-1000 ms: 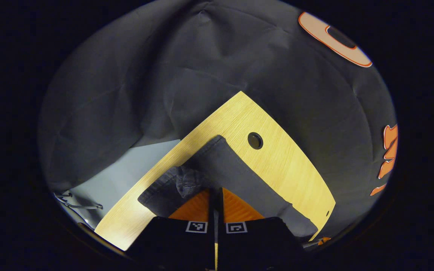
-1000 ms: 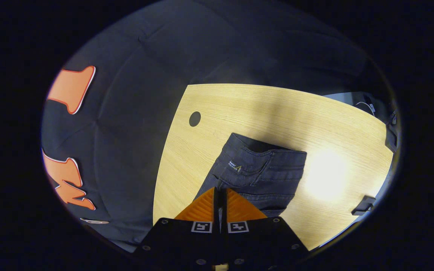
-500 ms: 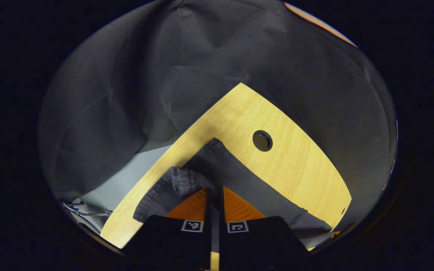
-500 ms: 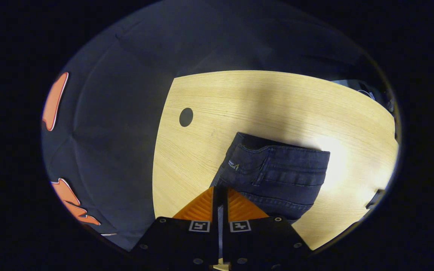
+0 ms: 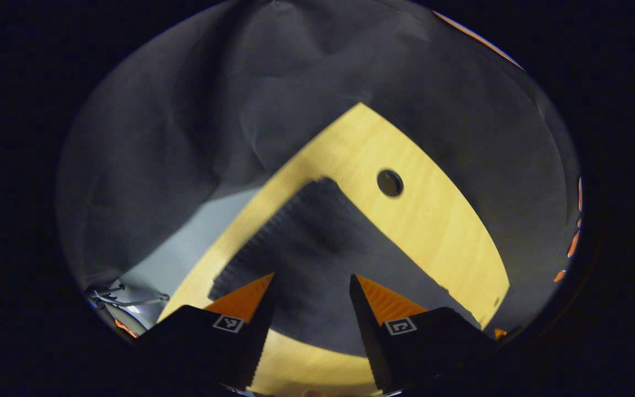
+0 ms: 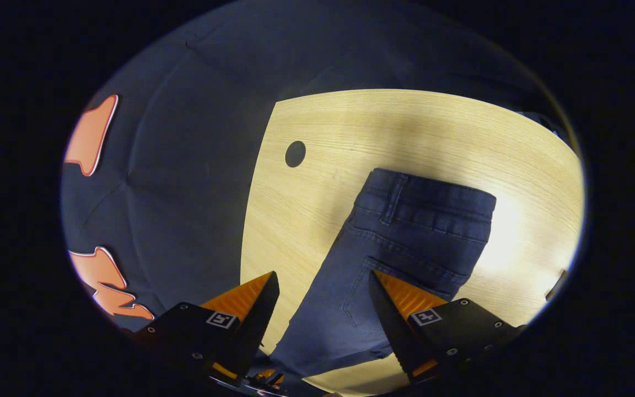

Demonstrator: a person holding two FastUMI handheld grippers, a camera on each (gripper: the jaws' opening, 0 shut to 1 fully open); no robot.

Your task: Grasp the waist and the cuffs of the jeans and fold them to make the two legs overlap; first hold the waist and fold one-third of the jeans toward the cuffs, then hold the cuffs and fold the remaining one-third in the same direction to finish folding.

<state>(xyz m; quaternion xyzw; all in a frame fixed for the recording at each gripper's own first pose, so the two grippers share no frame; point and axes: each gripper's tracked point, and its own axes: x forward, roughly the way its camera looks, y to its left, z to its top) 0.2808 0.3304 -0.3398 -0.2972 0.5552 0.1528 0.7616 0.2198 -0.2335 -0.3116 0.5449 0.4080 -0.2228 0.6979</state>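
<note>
1. The left gripper was seen with its two fingers spread wide apart, and nothing was held between them.
2. The right gripper was seen spread wide too, and no cloth was pinched by it.
3. The jeans were laid flat on the desk, under and past both grippers, and it could not be told if the fingers touched the cloth.
4. In the right gripper view, the waist with its belt loop was seen at the far end, and a back pocket was seen nearer.
5. In the left gripper view, the cloth was blurred, so it could not be told which part of the jeans was seen there.
6. The two legs looked like they were already laid one on top of the other, so the waist fold was judged to be the step in hand.
7. To do it well, the waist should be pinched at both corners, one by each gripper.
8. All the layers should be caught in each pinch, or the bottom layer could be left behind.
9. Both corners should be lifted together and carried level toward the cuffs.
10. The fold should be kept straight and set down gently.
11. Farther off, a round hole was seen in the desk, well apart from the jeans.
</note>
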